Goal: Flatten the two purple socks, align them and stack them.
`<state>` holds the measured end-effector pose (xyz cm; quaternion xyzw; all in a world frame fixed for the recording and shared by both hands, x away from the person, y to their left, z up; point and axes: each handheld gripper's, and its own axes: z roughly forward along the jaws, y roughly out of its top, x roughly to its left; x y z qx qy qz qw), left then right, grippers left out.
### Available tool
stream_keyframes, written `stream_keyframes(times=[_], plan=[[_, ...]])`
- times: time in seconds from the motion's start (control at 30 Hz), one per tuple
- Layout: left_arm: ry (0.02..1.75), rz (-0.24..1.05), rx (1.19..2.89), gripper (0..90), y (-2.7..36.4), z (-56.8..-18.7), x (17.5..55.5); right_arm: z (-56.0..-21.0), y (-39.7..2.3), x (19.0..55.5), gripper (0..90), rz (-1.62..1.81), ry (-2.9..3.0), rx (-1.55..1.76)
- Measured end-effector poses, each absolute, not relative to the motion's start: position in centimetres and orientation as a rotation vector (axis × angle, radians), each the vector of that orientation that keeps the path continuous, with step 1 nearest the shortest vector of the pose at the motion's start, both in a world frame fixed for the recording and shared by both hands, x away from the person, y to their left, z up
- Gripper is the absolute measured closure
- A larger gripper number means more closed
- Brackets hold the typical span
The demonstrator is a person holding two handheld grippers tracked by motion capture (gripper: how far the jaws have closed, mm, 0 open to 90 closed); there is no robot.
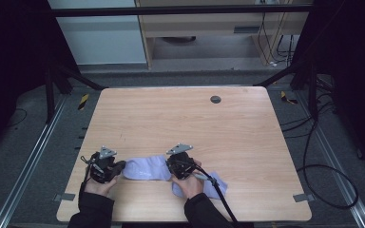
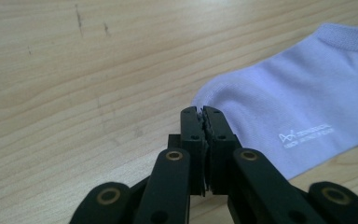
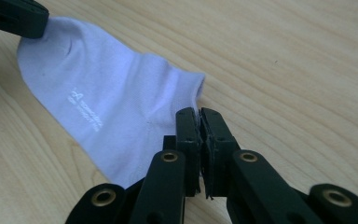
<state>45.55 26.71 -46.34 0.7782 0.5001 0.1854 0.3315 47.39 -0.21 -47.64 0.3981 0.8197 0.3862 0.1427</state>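
Note:
A lavender sock (image 1: 145, 169) with small white print lies flat near the table's front edge, stretched between my two grippers. My left gripper (image 1: 121, 166) is at its left end. In the left gripper view the jaws (image 2: 201, 112) are pressed together right at the rounded toe edge of the sock (image 2: 284, 93). My right gripper (image 1: 170, 167) is at the sock's other end. Its jaws (image 3: 199, 114) are shut over the cuff edge of the sock (image 3: 107, 93). The left gripper's black jaw tip (image 3: 14, 16) shows at the sock's far end.
A second lavender sock (image 1: 216, 186) lies crumpled under and to the right of the right hand. The wooden table (image 1: 180, 118) has a dark round grommet (image 1: 215, 99) near its far edge. A black cable (image 1: 224, 202) trails from the right gripper off the front edge.

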Motion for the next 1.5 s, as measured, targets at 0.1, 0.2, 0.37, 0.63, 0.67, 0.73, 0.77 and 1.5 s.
stream_keyframes(times=[0.1,0.2,0.37,0.63,0.67,0.73,0.77,1.5], plan=[[1.276,0.49,1.996,87.9,26.2,-45.3,45.0,-46.5,-1.1,47.0,86.9,1.161,2.351,1.147],[1.259,0.49,1.992,87.8,25.8,-44.8,44.8,-45.7,-2.0,46.6,86.9,1.177,2.338,1.123],[1.221,0.496,1.984,87.8,24.4,-43.7,44.2,-44.7,-3.3,46.3,86.9,1.191,2.321,1.119],[1.151,0.486,1.983,87.8,21.3,-42.3,43.4,-42.7,-6.1,45.2,86.9,1.177,2.314,1.086],[1.151,0.486,1.983,87.8,21.3,-42.3,43.4,-42.7,-6.1,45.2,86.9,1.177,2.314,1.086],[1.134,0.478,1.988,87.8,20.7,-42.1,43.2,-42.3,-7.0,44.9,86.9,1.173,2.308,1.082],[1.129,0.476,1.99,87.8,20.4,-42.1,43.1,-42.1,-7.4,44.7,86.8,1.168,2.305,1.082],[0.98,0.355,2.126,87.6,13.9,-43.2,41.4,-42.3,-14.7,40.7,86.7,1.118,2.29,1.138]])
